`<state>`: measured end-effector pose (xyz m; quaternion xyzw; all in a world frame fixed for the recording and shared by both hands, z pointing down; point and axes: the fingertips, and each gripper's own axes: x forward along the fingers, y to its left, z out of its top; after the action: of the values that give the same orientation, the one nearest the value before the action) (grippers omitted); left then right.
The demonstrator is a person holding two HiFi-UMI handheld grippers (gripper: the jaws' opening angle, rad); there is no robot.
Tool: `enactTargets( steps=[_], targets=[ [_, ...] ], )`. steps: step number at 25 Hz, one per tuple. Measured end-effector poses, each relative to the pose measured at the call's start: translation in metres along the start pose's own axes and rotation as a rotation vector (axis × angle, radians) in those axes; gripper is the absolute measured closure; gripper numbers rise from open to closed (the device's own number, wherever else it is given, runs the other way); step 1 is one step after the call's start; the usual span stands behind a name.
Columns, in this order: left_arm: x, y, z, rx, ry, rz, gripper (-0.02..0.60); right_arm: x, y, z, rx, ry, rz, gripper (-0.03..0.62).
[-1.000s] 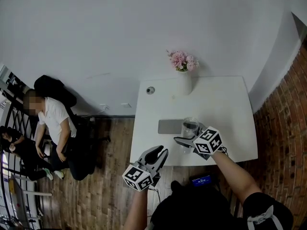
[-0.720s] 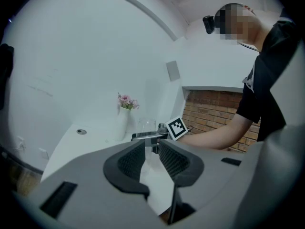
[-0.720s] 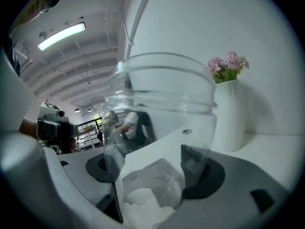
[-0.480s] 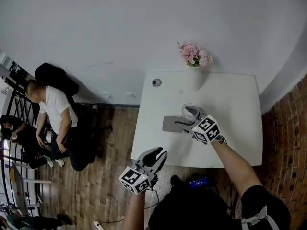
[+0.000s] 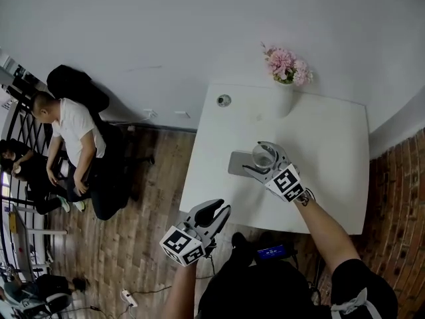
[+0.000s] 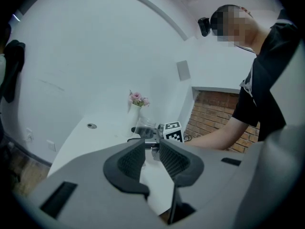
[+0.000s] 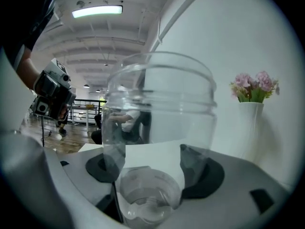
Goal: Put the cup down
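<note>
1. Head view: your right gripper [image 5: 255, 158] clasps the clear cup [image 5: 264, 155] low over the white table [image 5: 319, 145], at the edge of a grey pad [image 5: 234, 163]. The cup is not yet released. Your left gripper [image 5: 216, 211] hangs off the table's near edge, well apart.
2. Left gripper view: its jaws stand narrowly apart with nothing between them. The cup [image 6: 145, 124] looks small and faint.
3. Right gripper view: the pads [image 7: 202, 173] press the cup's [image 7: 159, 123] sides. Its base is cut off, so you cannot tell whether it touches the table. Letting go remains.

The right gripper's [image 7: 152, 166] pads pressed both sides of a clear cup [image 7: 159, 123], upright between them. At the far right, a white vase [image 7: 251, 123] held pink flowers [image 7: 255, 86]. A ceiling light [image 7: 97, 11] glowed at the upper left.
</note>
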<state>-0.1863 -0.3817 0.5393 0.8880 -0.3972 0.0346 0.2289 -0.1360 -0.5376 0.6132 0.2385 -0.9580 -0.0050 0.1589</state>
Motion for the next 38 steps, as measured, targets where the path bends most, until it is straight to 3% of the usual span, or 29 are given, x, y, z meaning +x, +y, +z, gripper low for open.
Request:
enactTargets(
  steps=[16,18,22,34,38],
  targets=[
    [-0.004,-0.003,0.001,-0.005,-0.023,-0.030,0.482,-0.001,0.002,0.000,-0.027,-0.021,-0.011,0.217],
    [-0.004,-0.003,0.002,-0.007,-0.027,-0.032,0.482,0.000,0.002,0.001,-0.017,-0.031,-0.015,0.197],
    [-0.005,-0.003,0.001,-0.008,-0.028,-0.032,0.482,-0.002,0.000,0.001,-0.006,-0.044,-0.037,0.085],
    [-0.012,-0.003,-0.002,-0.002,-0.026,-0.024,0.482,-0.038,-0.012,-0.010,0.012,-0.009,-0.094,0.072],
    [-0.017,0.000,-0.005,-0.002,-0.031,-0.014,0.482,-0.068,-0.019,-0.013,0.069,-0.016,-0.114,0.073]
  ],
)
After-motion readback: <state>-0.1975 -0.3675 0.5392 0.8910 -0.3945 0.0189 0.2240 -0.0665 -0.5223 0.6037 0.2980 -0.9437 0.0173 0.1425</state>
